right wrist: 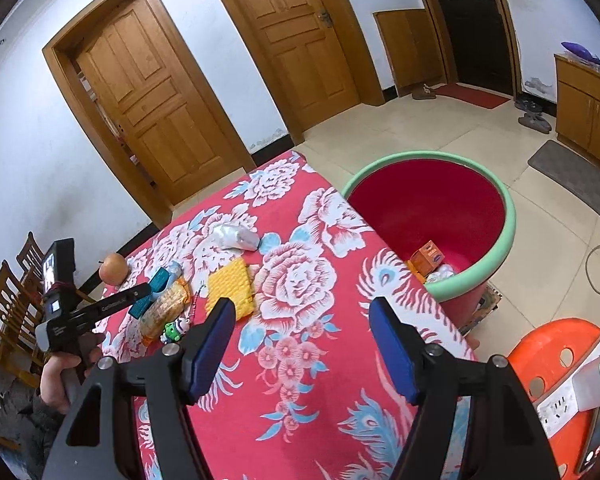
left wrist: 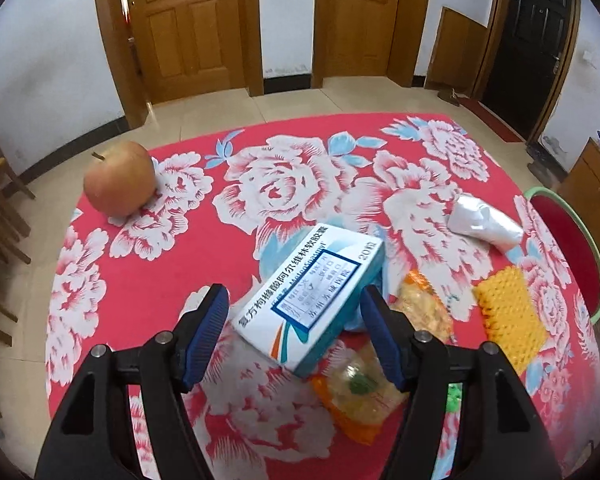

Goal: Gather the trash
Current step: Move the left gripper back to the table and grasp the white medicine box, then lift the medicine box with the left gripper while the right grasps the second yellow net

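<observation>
Left gripper (left wrist: 294, 334): jaws wide, nothing pinched. The box (left wrist: 314, 298) sits between the blue pads (left wrist: 206, 332) in the wrist view, but we see no pad pressing on it. Whether the pads are level with it or above it, we can't tell.

Right gripper (right wrist: 302, 346): jaws wide and empty, over bare cloth (right wrist: 300, 400), well off the box on the bin (right wrist: 510, 216) side.

Box as landmark:
- it lies flat on the cloth, skewed across the left jaw line, partly over a snack packet (left wrist: 358, 396)
- second packet (left wrist: 424, 308) just right of it
- yellow sponge (left wrist: 508, 314) further right
- crumpled white wrapper (left wrist: 482, 222) beyond and right
- apple (left wrist: 120, 178) far left, well apart
- bin off the table edge, far right, with an orange carton (right wrist: 428, 260) already inside

Handling, our read:
- carton looks like a light cardboard medicine box, probably near empty
- stiff along the edges, the faces will dent under hard squeeze
- glossy print, so it could slip on a shallow grip
- take it across the two long sides, mid-length, with the wrist rolled to square the pads to it
- a corner grip would let it pivot
- packets under it are film: slippery, and may drag along when the box lifts
</observation>
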Available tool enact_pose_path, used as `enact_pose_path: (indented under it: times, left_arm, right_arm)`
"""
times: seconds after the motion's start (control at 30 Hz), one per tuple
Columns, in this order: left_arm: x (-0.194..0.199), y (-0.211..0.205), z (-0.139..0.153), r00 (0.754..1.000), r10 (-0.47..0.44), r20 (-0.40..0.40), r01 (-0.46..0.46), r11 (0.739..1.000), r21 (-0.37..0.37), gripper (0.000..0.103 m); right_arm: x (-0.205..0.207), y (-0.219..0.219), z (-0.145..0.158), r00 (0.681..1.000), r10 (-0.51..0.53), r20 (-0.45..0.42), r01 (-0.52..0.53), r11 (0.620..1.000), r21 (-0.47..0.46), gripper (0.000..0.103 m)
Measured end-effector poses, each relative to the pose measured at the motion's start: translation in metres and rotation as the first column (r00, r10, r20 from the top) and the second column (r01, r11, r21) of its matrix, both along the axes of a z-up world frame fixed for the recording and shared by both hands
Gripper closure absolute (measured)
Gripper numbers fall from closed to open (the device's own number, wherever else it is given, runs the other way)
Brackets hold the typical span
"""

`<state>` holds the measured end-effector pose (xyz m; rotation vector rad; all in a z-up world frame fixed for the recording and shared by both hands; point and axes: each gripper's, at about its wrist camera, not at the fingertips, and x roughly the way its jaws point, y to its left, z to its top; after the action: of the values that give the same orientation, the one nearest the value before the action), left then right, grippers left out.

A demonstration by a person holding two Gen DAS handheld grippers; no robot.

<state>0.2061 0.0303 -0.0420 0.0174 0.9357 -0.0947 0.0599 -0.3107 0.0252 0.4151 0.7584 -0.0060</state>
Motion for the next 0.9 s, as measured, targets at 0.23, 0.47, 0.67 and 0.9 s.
enact_pose_path:
  times: [0.23,0.47,0.67,0.9]
  left_arm:
    - [0.014,0.012,-0.014,0.999,0.021,-0.027,-0.022,0.999,-0.039,0.035]
    - [0.014,0.02,-0.017,0.999,0.044,-0.024,-0.045,0.997,-0.067,0.042]
    - [-0.008,0.029,-0.001,0.997,0.074,-0.014,-0.076,0.991,-0.11,0.047]
    - [-0.039,0.039,0.007,0.991,0.13,0.022,-0.126,0.985,-0.114,0.047]
  right_arm:
    - [0.006,0.015,0.0,0.999,0.025,-0.022,-0.025,0.999,-0.021,0.031]
    - [0.011,0.026,0.004,0.998,0.049,-0.031,-0.05,0.998,-0.038,0.031]
    - [0.018,0.038,0.009,0.996,0.082,-0.029,-0.083,0.995,-0.058,0.031]
    - [0.038,0.054,-0.002,0.993,0.109,-0.051,-0.113,0.99,-0.08,0.031]
